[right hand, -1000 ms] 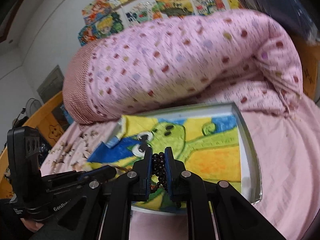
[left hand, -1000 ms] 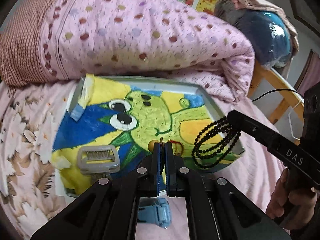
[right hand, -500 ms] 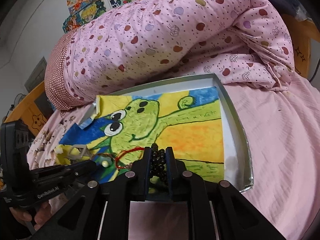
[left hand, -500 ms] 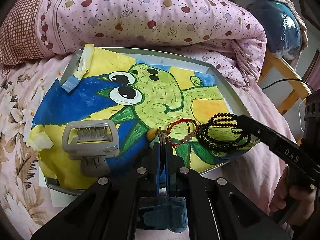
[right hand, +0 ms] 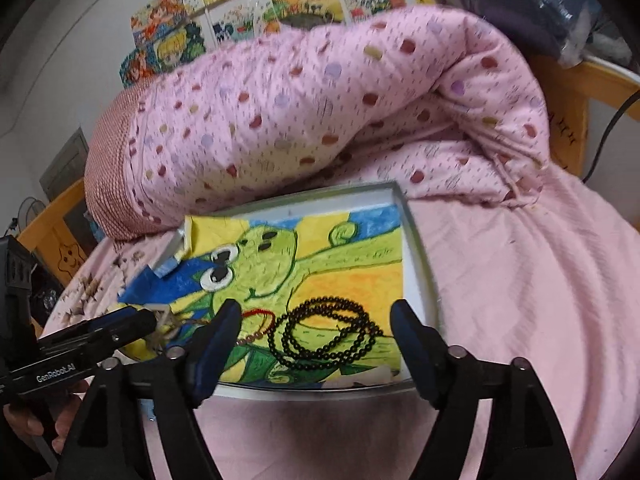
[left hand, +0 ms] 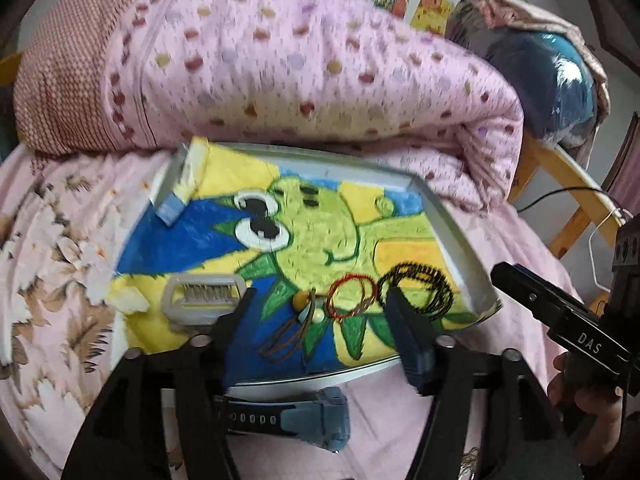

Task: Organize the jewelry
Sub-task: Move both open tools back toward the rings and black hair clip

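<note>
Both tongs (left hand: 320, 308) (right hand: 316, 320) opening, empty

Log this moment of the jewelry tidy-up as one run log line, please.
left gripper: opening, empty, brown cord necklace on tray | right gripper: opening, empty, black bead strand on drawing-lined metal tray

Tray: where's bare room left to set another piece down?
Free: the far half of the tray, over the frog's face and the yellow band by the right rim. Crowded: the near edge, a row of grey hair clip, brown cord, red bracelet and black bead strand. Both grippers' jaws are opening, nothing held.
</note>
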Demonstrator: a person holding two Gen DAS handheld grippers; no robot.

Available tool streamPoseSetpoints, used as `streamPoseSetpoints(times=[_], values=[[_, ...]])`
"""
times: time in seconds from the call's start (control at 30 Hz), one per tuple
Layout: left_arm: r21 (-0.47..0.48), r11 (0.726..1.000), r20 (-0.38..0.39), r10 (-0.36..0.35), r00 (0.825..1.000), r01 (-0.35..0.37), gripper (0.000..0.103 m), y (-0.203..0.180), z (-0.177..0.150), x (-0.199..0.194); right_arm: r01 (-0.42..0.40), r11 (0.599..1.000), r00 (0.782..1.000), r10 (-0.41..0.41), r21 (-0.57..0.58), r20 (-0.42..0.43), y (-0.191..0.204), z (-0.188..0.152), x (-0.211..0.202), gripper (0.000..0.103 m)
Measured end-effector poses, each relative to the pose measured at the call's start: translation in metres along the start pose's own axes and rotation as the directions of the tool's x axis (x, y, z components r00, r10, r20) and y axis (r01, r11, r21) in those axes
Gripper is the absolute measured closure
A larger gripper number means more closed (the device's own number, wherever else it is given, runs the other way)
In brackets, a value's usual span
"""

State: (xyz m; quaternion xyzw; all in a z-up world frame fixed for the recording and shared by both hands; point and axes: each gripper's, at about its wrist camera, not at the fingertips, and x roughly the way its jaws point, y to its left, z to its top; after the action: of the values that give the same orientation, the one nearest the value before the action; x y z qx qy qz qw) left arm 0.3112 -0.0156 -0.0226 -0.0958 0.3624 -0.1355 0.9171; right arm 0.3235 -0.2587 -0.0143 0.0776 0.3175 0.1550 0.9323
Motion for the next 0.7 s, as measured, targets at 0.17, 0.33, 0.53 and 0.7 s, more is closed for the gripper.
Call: streamPoseSetpoints(times=[0.17,0.33,0.53,0.7], values=[[0.02,1.0,0.069,0.021,0.997,-0.022,0.036,-0.009,0.004,-0.027,0.006,1.0,0.997,-0.006,0.0,0.082,0.004,0.005,-0.032,0.008],[0.036,0.999,0.146,0.023,0.989,-0.029,0.009,-0.018,0.002,-0.06,0.012,1.0,0.988,-0.007,-0.028,0.155,0.015,0.004,-0.067,0.0],[0.065,0.997,0.204,0.026,0.979,-0.04,0.009,-0.029,-0.009,-0.098,0.035,0.998,0.975,-0.024,-0.047,0.222,0.026,-0.01,-0.111,0.0],[0.084,0.996,0.261,0.016,0.965,-0.04,0.002,-0.038,-0.026,-0.133,0.048,0.996,0.968,-0.029,-0.07,0.248,0.037,-0.024,-0.145,0.0]])
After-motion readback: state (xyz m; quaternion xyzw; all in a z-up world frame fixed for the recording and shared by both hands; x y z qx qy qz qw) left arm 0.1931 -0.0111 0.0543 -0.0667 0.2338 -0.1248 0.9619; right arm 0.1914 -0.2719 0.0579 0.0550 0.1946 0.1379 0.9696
